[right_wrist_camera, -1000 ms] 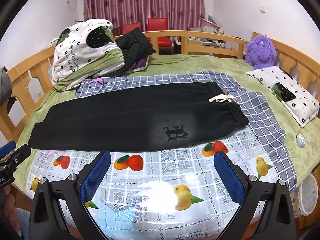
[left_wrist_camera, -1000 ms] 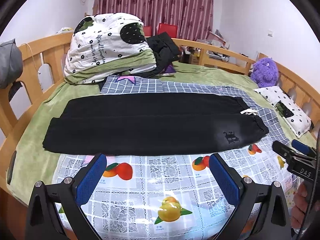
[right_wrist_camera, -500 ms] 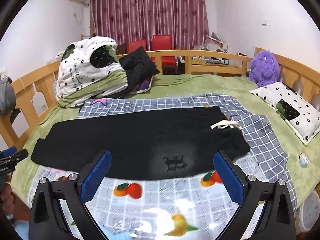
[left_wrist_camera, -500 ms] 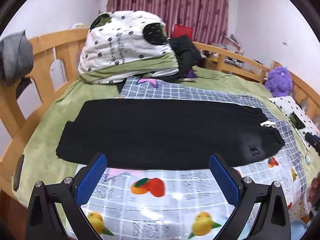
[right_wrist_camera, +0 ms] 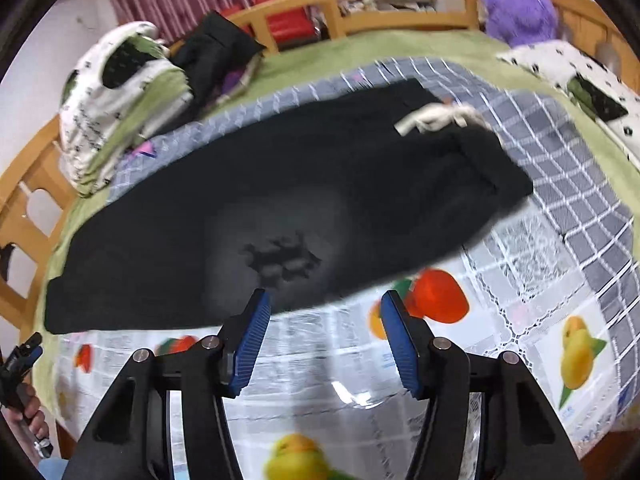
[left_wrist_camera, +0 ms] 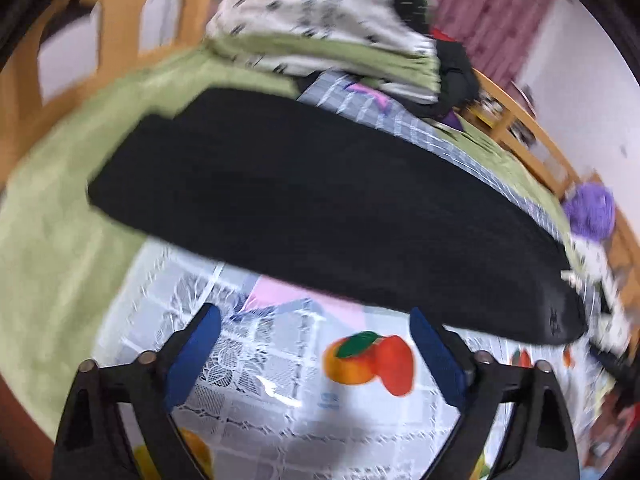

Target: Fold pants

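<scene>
Black pants (left_wrist_camera: 320, 200) lie flat and lengthwise across the bed, with the waistband and white drawstring (right_wrist_camera: 440, 116) at the right and the leg ends at the left. A dark printed logo (right_wrist_camera: 284, 256) sits near their front edge. My left gripper (left_wrist_camera: 314, 314) hovers over the fruit-print cloth just short of that edge, its jaws wide and closing slightly, with nothing between them. My right gripper (right_wrist_camera: 325, 298) has its tips at the front edge below the logo. Its jaws are closing, about half apart, and the pads press on nothing. The left gripper (right_wrist_camera: 20, 356) also shows at the far left, in a hand.
A fruit-print plastic cloth (right_wrist_camera: 520, 320) and a grey check sheet (right_wrist_camera: 560, 152) lie under the pants on a green blanket (left_wrist_camera: 48, 240). A folded quilt (left_wrist_camera: 320, 20), black clothing (right_wrist_camera: 216, 52), a purple plush toy (right_wrist_camera: 520, 12) and a pillow (right_wrist_camera: 580, 80) line the wooden bed rail (right_wrist_camera: 400, 0).
Both grippers have dropped and moved in toward the front edge of the pants, and both views have tilted. The right jaws have narrowed by about half, the left jaws slightly.
</scene>
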